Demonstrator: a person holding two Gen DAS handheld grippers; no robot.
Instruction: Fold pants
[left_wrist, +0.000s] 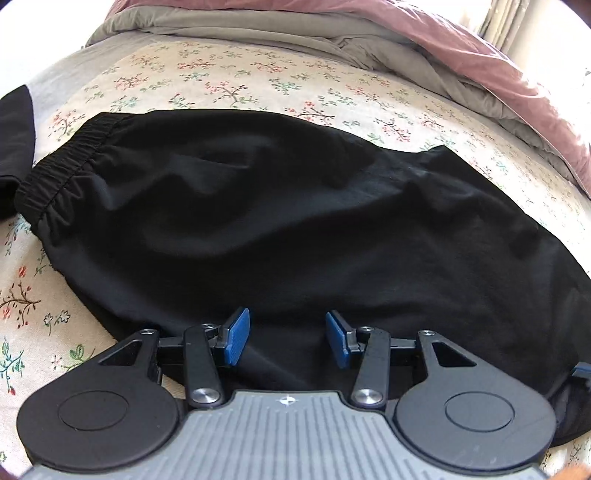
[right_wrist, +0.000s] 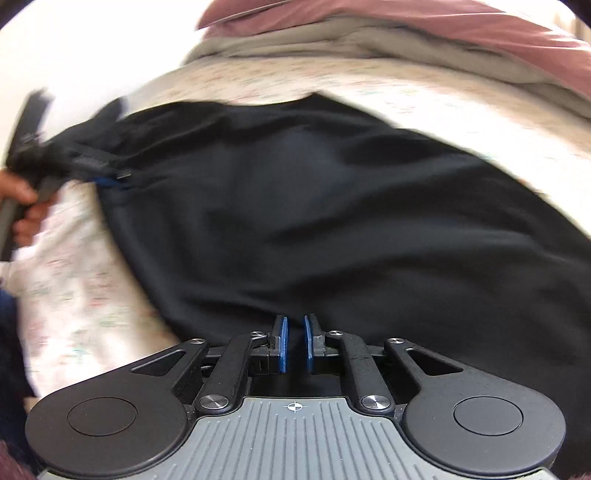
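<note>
Black pants lie folded across the floral bedsheet, the elastic waistband at the left end. My left gripper hovers over their near edge, its blue pads wide apart with only flat cloth beneath, so it is open. The right wrist view is blurred. There the pants fill the middle, and my right gripper is at their near edge. Its pads stand a narrow gap apart and nothing is pinched between them. At the far left a hand holds the other gripper by the pants' edge.
A grey blanket and a dusty pink duvet are bunched at the far side of the bed. Another dark garment lies at the left edge. Floral sheet shows around the pants.
</note>
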